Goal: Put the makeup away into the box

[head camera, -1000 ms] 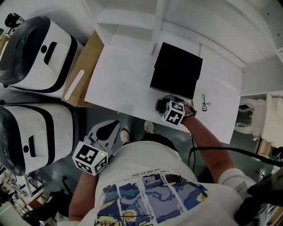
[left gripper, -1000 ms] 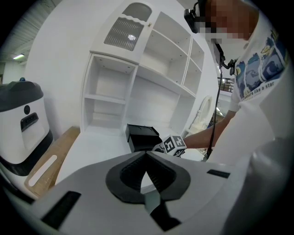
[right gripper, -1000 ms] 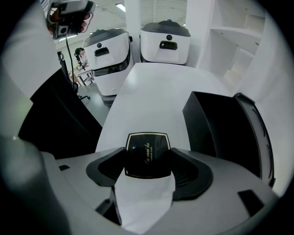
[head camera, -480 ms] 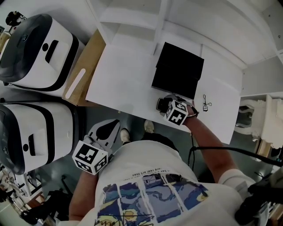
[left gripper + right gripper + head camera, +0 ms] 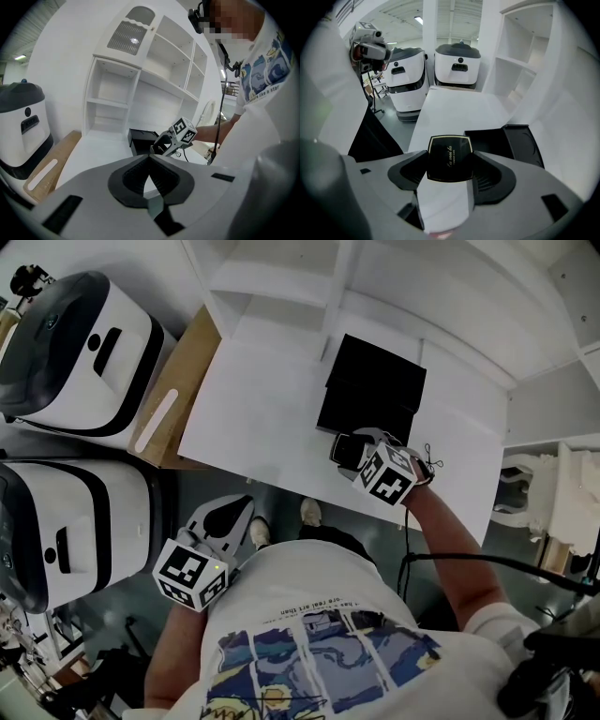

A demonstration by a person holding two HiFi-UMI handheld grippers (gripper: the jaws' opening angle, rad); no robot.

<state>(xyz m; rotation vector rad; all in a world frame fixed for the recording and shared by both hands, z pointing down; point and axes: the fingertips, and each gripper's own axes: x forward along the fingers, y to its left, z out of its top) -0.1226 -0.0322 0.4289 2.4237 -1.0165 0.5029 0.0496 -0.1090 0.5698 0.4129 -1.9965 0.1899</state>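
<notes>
An open black box (image 5: 373,390) lies on the white table (image 5: 262,418); in the right gripper view the box (image 5: 506,140) sits just ahead to the right. My right gripper (image 5: 349,448) is at the box's near edge, shut on a black square makeup compact (image 5: 449,157) with a gold rim; the compact (image 5: 343,448) shows at its tip in the head view. My left gripper (image 5: 223,519) hangs below the table's front edge, jaws closed with nothing between them (image 5: 150,161). From the left gripper view I see the right gripper (image 5: 164,145) beside the box (image 5: 140,139).
Two white-and-grey machines (image 5: 75,352) (image 5: 66,531) stand to the left. A wooden board (image 5: 183,371) with a white strip adjoins the table. White shelving (image 5: 281,287) rises behind the box. A small black wiry item (image 5: 429,461) lies right of the gripper.
My right gripper has shifted slightly right and closer to the box, still holding the compact. The left gripper has stayed where it was.
</notes>
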